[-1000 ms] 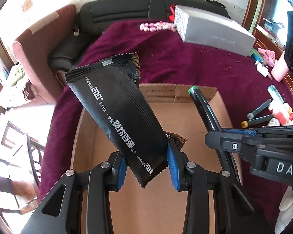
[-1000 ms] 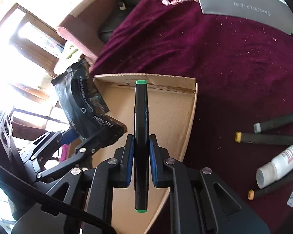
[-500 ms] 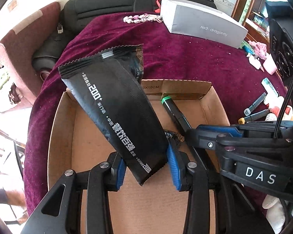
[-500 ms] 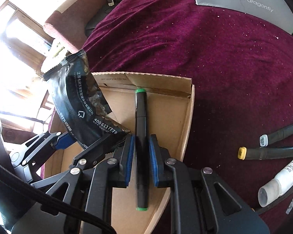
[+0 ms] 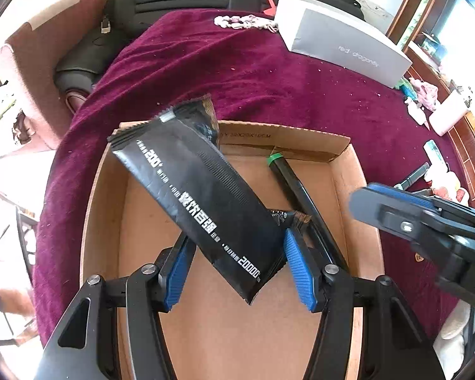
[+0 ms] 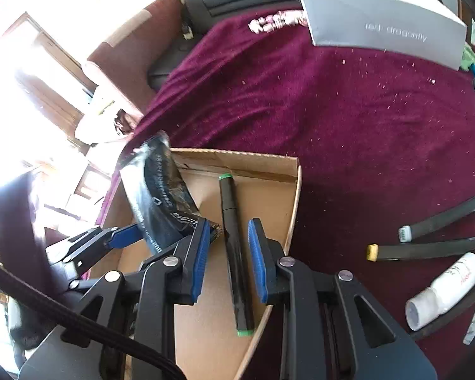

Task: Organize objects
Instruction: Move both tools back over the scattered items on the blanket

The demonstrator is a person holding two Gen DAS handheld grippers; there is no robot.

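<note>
The left gripper clamps the lower end of a long black foil snack packet, which slants up and left over the shallow brown cardboard box on the maroon velvet cloth. To its right, a black green-capped marker lies in the box, long axis pointing at the far wall, between the spread, untouching fingers of the right gripper. Farther right lie two loose dark markers and a small white bottle.
</note>
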